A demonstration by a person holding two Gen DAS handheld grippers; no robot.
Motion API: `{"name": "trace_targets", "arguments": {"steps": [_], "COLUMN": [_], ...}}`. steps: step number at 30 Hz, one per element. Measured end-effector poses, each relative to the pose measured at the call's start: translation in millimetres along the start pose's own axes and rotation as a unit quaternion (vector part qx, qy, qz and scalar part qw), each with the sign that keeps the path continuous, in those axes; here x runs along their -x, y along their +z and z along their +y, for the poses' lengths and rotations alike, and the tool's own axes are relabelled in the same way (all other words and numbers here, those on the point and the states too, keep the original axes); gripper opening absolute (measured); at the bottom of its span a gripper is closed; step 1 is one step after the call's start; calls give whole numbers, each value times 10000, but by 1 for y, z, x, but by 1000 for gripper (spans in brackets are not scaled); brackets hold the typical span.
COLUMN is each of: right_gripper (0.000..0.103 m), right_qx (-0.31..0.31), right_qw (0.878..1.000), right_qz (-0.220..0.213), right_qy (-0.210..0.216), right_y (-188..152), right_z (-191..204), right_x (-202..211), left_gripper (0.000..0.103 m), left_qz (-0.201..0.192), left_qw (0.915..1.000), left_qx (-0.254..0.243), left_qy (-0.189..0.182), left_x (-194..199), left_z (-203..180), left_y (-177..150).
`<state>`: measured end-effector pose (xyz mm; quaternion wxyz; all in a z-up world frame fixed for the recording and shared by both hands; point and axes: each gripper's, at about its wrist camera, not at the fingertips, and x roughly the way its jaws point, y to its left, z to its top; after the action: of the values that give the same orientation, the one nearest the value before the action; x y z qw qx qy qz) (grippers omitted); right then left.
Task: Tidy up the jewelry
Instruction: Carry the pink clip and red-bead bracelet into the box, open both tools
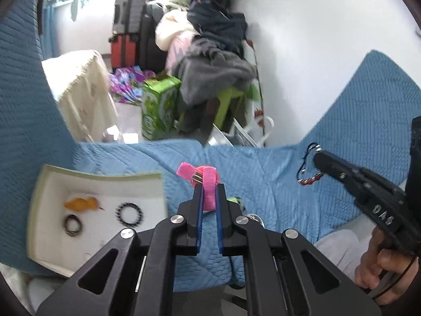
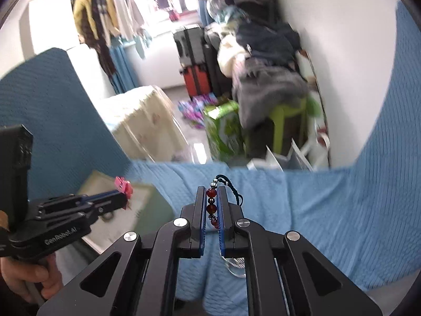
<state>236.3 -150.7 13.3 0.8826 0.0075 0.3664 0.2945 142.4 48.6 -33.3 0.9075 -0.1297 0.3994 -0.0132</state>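
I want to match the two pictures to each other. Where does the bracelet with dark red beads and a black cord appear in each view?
Left wrist view: the bracelet with dark red beads and a black cord hangs at the right, from the tip of the right tongs, over the blue quilted cover.
Right wrist view: the bracelet is at lower centre, clamped between the tongs' blue pads.
Shared landmark: the green printed carton on the floor.

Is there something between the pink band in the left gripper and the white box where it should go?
Nothing visible blocks it. The left gripper holds the pink band above the blue cover. The box lies open lower left, holding two bracelets and an orange piece, with bare floor between them.
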Motion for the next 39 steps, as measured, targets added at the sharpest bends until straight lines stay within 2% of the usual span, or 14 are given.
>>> {"name": "trace_targets", "arguments": {"steps": [5, 9, 13, 21, 25, 31, 39], "right_gripper": [6, 6, 6, 6, 6, 6, 6], "right_qx": [164, 237, 305, 324, 408, 467, 470], "right_qw": [9995, 9990, 9982, 9943, 9907, 9866, 9828], "right_qz": [-232, -129, 67, 608, 976, 1338, 1617], "right_qy": [171, 346, 503, 809, 861, 811, 756], "right_y": [18, 18, 12, -15, -37, -58, -77], "right_z": [32, 54, 77, 114, 131, 138, 138], "right_x": [9, -1, -18, -58, -79, -97, -113], "left_gripper": [8, 8, 8, 8, 8, 8, 8], "left_qz": [-173, -120, -91, 158, 336, 467, 638], "left_qw": [9997, 9989, 9980, 9965, 9961, 9950, 9929], "left_qx": [106, 305, 391, 671, 648, 707, 889], "left_qy": [108, 330, 488, 463, 505, 532, 474], "left_x": [21, 22, 23, 9, 2, -5, -15], "left_z": [26, 55, 74, 111, 121, 130, 140], "left_y": [7, 2, -7, -28, -39, -52, -64]}}
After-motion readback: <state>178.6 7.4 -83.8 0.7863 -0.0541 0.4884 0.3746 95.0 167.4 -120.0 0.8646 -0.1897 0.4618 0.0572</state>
